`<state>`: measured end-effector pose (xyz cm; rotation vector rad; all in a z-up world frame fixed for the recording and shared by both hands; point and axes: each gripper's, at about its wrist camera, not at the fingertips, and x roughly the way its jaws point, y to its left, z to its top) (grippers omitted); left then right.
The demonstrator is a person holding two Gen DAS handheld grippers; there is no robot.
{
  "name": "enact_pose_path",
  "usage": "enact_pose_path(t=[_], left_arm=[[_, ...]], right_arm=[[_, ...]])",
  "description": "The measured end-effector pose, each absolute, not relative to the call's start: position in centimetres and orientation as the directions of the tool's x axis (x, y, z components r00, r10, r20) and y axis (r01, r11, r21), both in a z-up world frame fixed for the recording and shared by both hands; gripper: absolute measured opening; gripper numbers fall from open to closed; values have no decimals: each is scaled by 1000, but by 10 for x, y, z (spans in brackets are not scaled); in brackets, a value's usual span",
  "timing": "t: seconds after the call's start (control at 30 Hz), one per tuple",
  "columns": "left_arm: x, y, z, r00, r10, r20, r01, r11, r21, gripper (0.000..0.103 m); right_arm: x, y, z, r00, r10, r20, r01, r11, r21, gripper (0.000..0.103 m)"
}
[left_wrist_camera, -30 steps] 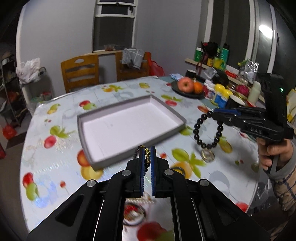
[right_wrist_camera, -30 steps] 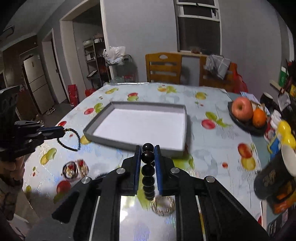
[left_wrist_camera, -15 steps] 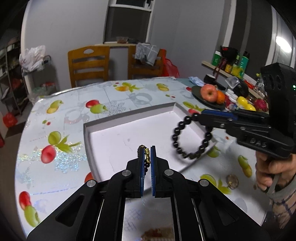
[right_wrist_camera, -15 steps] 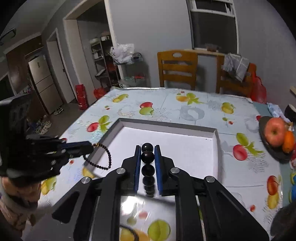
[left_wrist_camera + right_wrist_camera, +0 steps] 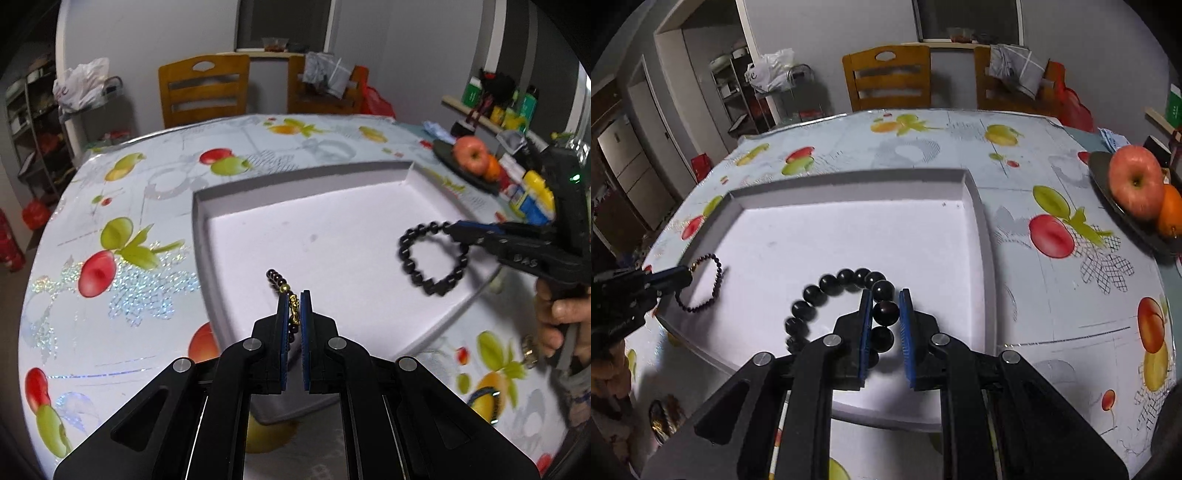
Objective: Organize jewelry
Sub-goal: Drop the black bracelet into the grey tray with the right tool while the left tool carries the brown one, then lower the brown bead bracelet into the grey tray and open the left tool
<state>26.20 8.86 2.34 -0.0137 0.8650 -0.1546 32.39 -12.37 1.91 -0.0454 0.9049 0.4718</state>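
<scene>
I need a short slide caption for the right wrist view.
Right tool holds a black bead bracelet above the white tray.

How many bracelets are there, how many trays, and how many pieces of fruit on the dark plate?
Bracelets: 2, the big-bead bracelet held by the right gripper and the small-bead bracelet held by the left gripper
Trays: 1, the grey tray
Fruit on the dark plate: 2, an apple and an orange
Total: 5

Two bead bracelets (image 5: pixel 831 291) (image 5: pixel 705 284), one tray (image 5: pixel 979 206), two chairs (image 5: pixel 203 92) (image 5: pixel 325 92), one apple (image 5: pixel 1136 181).
</scene>
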Motion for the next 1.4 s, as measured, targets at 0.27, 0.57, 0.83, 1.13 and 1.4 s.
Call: enact_pose_path(t=[0.27,0.57,0.83,1.13,1.4], left_arm=[[263,84,9,636,-55,-770,125,992,33,13],[259,90,10,639,-49,-767,112,993,30,20],[255,86,7,647,-35,-762,117,992,55,27],[245,103,8,650,-30,-759,91,995,39,27],[242,114,11,651,-40,-758,71,997,9,27]], right_arm=[[313,-120,17,559,312,-768,-430,901,53,18],[300,-131,28,584,342,-736,-425,901,82,26],[293,-143,32,607,338,-719,-397,913,94,40],[270,-148,34,609,365,-705,-411,905,113,40],[242,-152,43,618,389,-683,-437,892,113,42]])
